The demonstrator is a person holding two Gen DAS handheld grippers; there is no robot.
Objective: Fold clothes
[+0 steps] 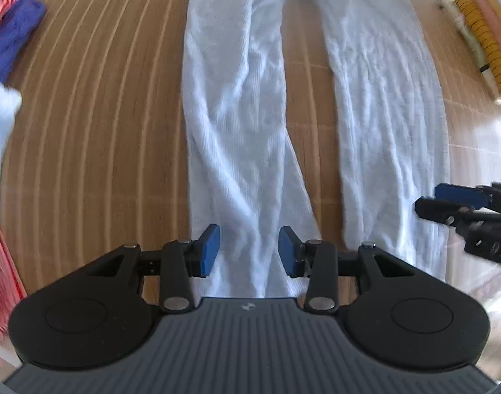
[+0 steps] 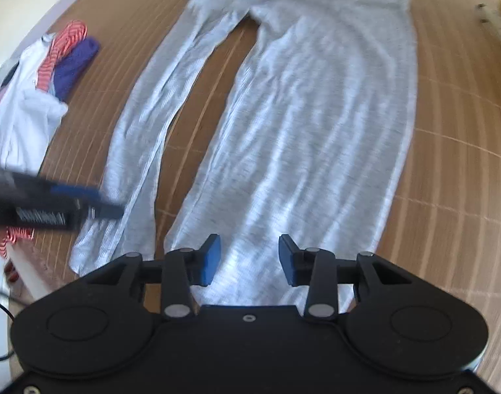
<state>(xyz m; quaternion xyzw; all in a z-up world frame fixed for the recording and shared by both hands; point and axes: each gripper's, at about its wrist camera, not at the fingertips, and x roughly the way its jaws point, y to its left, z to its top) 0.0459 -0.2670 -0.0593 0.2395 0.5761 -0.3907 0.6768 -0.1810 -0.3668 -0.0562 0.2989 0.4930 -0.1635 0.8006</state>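
Over the crumpled pale grey long-sleeved top [image 2: 303,124], left claw [image 1: 249,250] and right claw [image 2: 249,259] are held apart, nothing gripped.

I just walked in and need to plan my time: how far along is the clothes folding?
Barely started. Done: the grey long-sleeved garment lies spread flat on the wooden table. In hand: nothing; the left gripper and right gripper are open over its near end. Left: every fold, plus the heap of clothes beside it.
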